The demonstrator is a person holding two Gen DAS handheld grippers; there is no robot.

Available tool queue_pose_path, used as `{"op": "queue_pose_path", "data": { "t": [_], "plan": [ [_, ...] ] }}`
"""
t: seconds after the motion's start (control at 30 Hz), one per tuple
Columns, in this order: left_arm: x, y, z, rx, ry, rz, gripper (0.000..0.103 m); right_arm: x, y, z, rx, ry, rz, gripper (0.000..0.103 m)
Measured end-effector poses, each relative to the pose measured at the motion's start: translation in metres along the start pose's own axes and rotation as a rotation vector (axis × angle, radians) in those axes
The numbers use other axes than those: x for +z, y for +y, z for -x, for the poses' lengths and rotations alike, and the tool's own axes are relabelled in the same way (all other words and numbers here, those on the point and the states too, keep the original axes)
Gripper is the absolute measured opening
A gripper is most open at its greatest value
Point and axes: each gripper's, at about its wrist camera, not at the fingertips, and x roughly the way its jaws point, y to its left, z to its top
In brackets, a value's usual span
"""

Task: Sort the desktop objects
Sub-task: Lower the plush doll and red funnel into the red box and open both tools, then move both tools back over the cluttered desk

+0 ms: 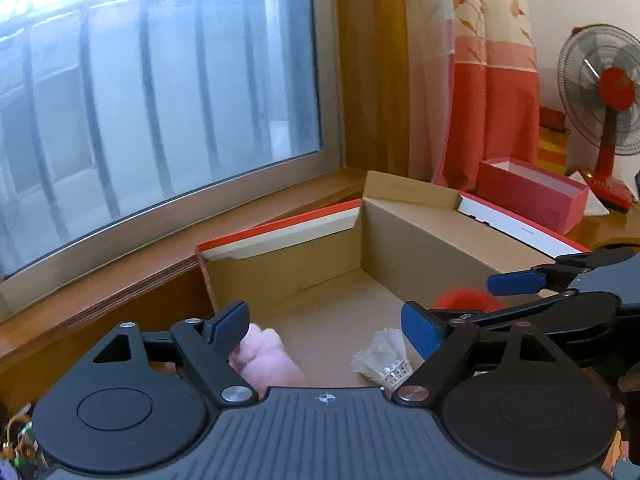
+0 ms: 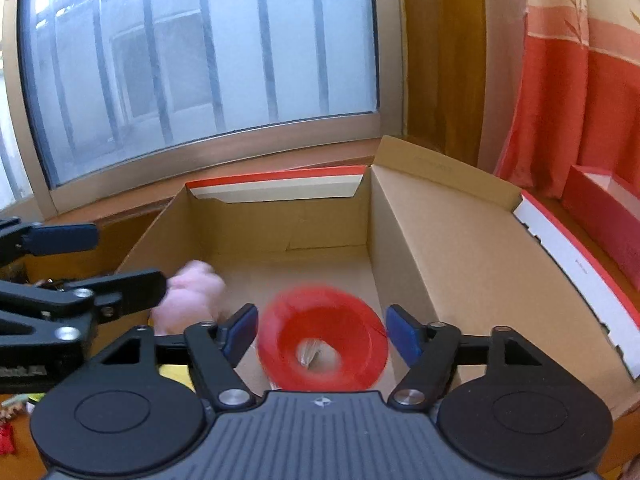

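An open cardboard box [image 1: 420,240] [image 2: 440,248] stands by the window sill. Inside lie a pink plush toy [image 1: 268,356] [image 2: 192,296] and a white shuttlecock [image 1: 384,360]. A red ring-shaped roll [image 2: 324,336], motion-blurred, is between and below my right gripper's [image 2: 322,334] open fingers, apart from both pads; it shows as a red blur in the left wrist view [image 1: 468,300]. My left gripper [image 1: 324,330] is open and empty above the plush and shuttlecock. The right gripper appears in the left wrist view [image 1: 464,304], the left gripper in the right wrist view [image 2: 92,260].
A red open box [image 1: 532,196] [image 2: 600,208] and a red-and-white lid [image 1: 516,228] [image 2: 580,276] sit right of the cardboard box. A red fan [image 1: 608,108] stands far right. A curtain [image 1: 488,72] hangs behind. Small items [image 1: 20,440] [image 2: 12,420] lie at the lower left.
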Motion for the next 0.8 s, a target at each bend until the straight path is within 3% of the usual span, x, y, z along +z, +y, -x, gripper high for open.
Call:
{"op": "queue_pose_path", "data": {
  "t": [0.17,0.33,0.8],
  "plan": [
    [-0.012,0.023,0.027,0.069,-0.02,0.034,0.088,0.004,0.013,0.003,-0.019,-0.026,0.031,0.076],
    [-0.037,0.061,0.058,0.188,-0.007,0.088,0.091,0.01,0.04,0.011,0.015,-0.085,0.082,0.08],
    [-0.155,0.172,0.132,0.523,0.217,0.26,0.092,0.001,0.158,0.034,0.19,-0.125,0.254,0.084]
  ]
}}
